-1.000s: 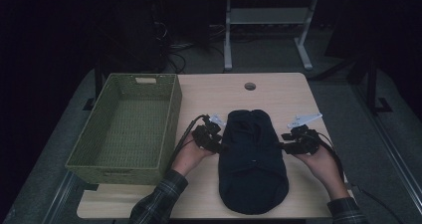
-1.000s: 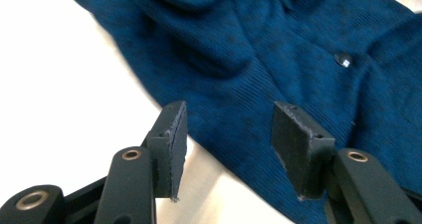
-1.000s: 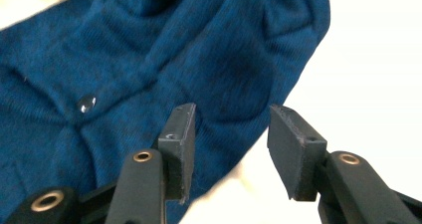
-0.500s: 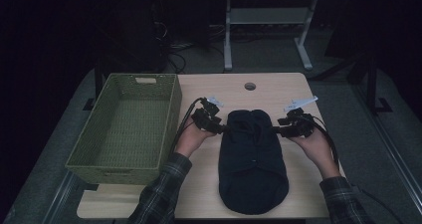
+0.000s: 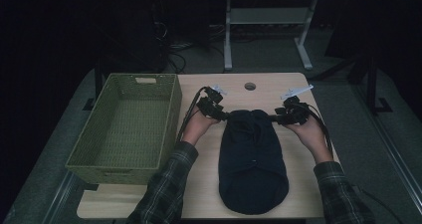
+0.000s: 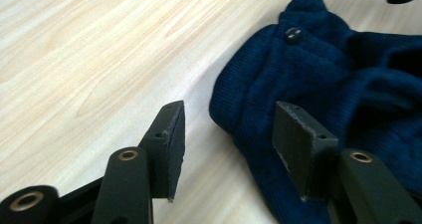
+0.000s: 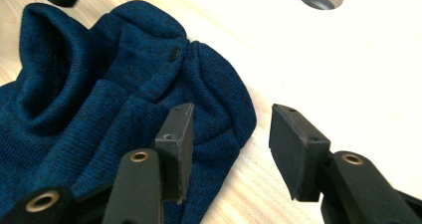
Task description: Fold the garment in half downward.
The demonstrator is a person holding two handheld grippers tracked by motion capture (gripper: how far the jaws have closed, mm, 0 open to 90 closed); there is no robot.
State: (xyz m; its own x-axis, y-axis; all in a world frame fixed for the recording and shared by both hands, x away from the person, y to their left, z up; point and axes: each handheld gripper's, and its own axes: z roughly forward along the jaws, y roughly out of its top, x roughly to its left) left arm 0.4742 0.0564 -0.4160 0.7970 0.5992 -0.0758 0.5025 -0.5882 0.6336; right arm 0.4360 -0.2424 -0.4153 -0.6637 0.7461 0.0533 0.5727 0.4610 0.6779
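Observation:
A dark blue knit garment (image 5: 254, 159) lies folded on the light wood table (image 5: 234, 92), collar end away from me. My left gripper (image 5: 226, 115) is at its far left corner. In the left gripper view the open jaws (image 6: 231, 109) straddle the garment's edge (image 6: 348, 69), one pad over bare wood and one over the cloth; they have just been opening a little. My right gripper (image 5: 276, 118) is at the far right corner. Its open jaws (image 7: 234, 112) straddle that edge of the garment (image 7: 99, 84) in the same way. A small button (image 7: 174, 53) shows near the collar.
A green woven basket (image 5: 119, 175) stands empty on the table's left side, close to my left forearm. A round cable hole (image 5: 250, 86) sits in the tabletop beyond the garment. Dark floor, cables and a white stand lie behind the table.
Both hands have slid away from me along the garment's sides, from about its middle to its far corners. The garment has stayed where it lay.

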